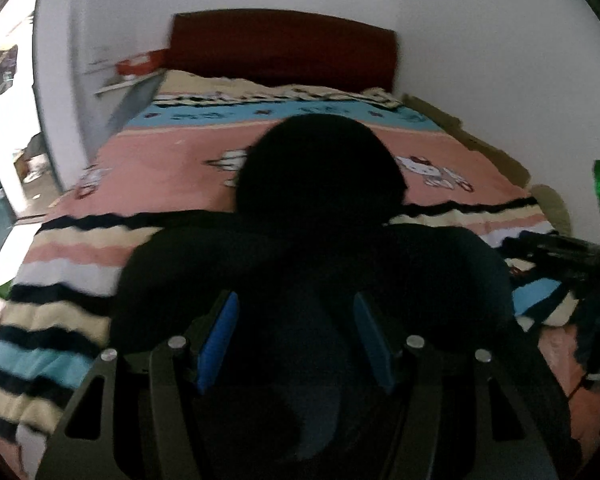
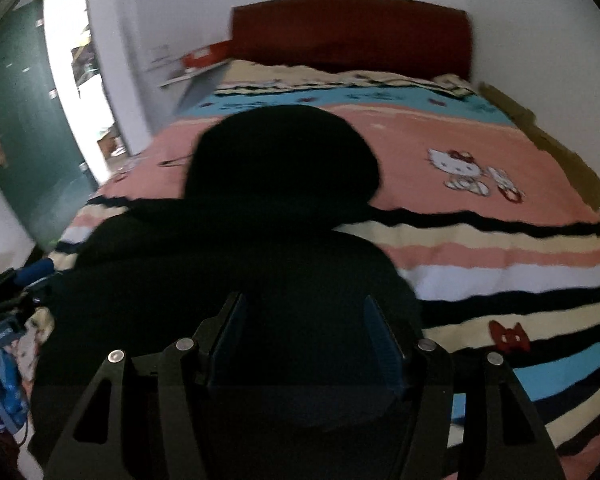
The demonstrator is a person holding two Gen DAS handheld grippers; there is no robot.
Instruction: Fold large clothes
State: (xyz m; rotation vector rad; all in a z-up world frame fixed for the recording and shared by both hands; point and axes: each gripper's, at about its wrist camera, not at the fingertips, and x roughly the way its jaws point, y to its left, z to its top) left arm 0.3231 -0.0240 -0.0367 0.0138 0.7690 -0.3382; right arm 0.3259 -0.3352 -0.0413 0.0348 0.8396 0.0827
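While spread flat, black hoodie (image 1: 312, 248) mid-bed (image 1: 480, 152).

The black hooded garment (image 1: 320, 240) showed no seams or folds, being too dark. Its near hem was hidden behind the left gripper (image 1: 296, 336). Both views were motion-blurred. The bedspread's (image 2: 500, 240) near edge was cut off. Items on the bedside shelf (image 2: 196, 68) were unidentifiable.
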